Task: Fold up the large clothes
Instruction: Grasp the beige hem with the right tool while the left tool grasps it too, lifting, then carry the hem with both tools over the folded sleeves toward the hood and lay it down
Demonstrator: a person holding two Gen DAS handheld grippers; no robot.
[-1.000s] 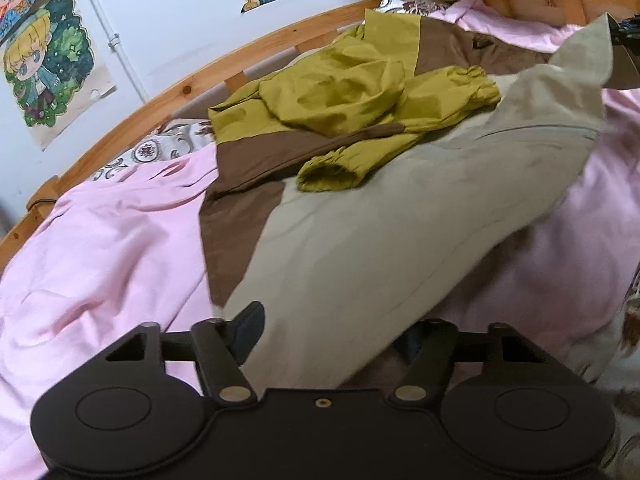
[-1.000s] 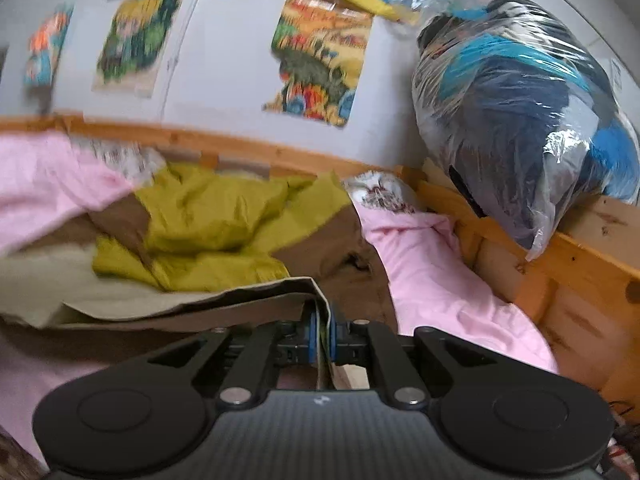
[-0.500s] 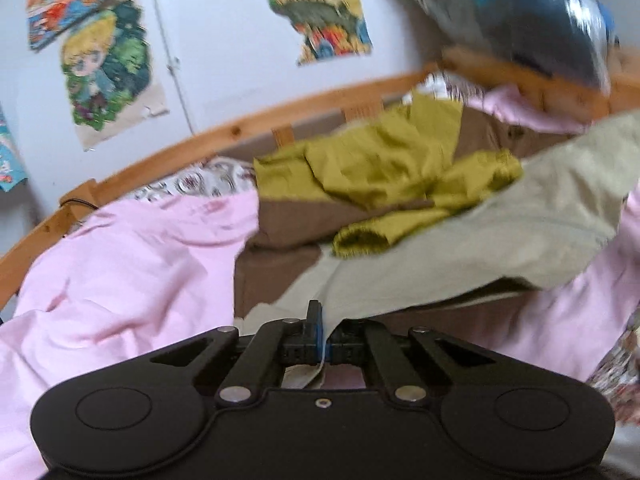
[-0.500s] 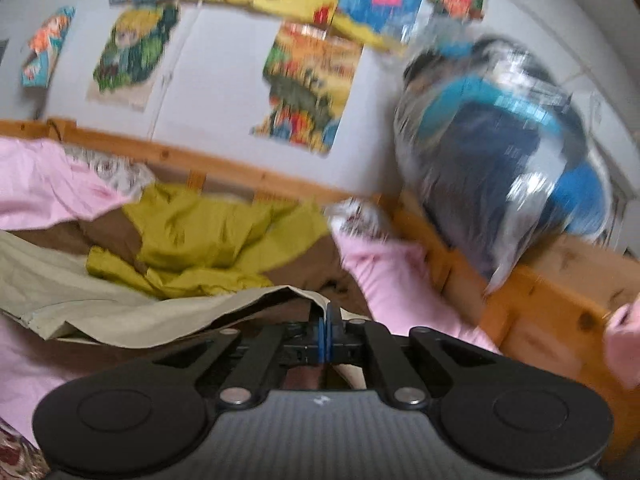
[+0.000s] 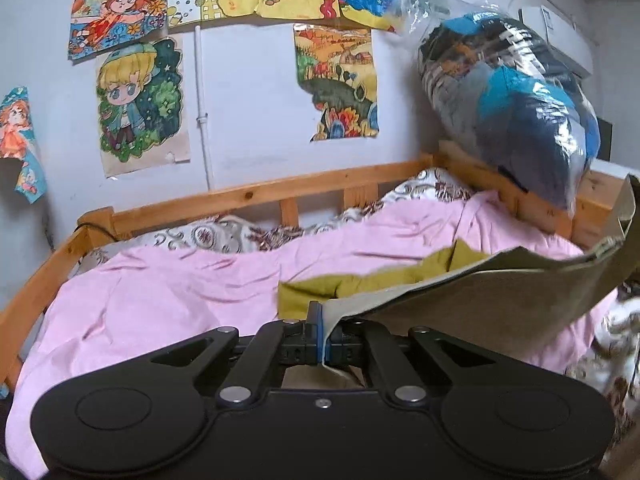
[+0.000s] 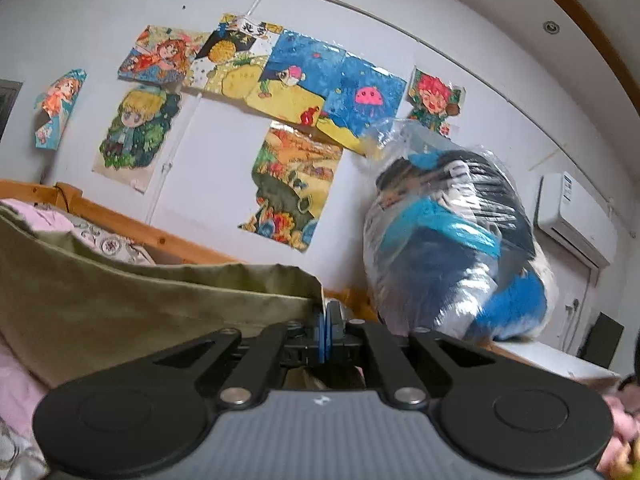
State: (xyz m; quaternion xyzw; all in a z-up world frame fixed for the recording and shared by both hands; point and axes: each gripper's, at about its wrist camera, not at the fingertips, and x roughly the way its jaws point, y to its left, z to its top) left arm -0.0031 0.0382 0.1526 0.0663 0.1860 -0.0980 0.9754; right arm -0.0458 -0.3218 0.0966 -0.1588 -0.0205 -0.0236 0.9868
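Two grippers, left (image 5: 323,340) and right (image 6: 325,334), each pinched tight on a hem corner of the jacket (image 5: 500,300); khaki cloth lifted off the pink sheet (image 5: 168,296), olive part lying far behind.

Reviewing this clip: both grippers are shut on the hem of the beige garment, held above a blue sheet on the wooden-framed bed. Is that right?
Not quite: the sheet is pink, not blue, as the left wrist view shows. The rest stands: the left gripper and the right gripper are each shut on the beige garment over the wooden-framed bed.
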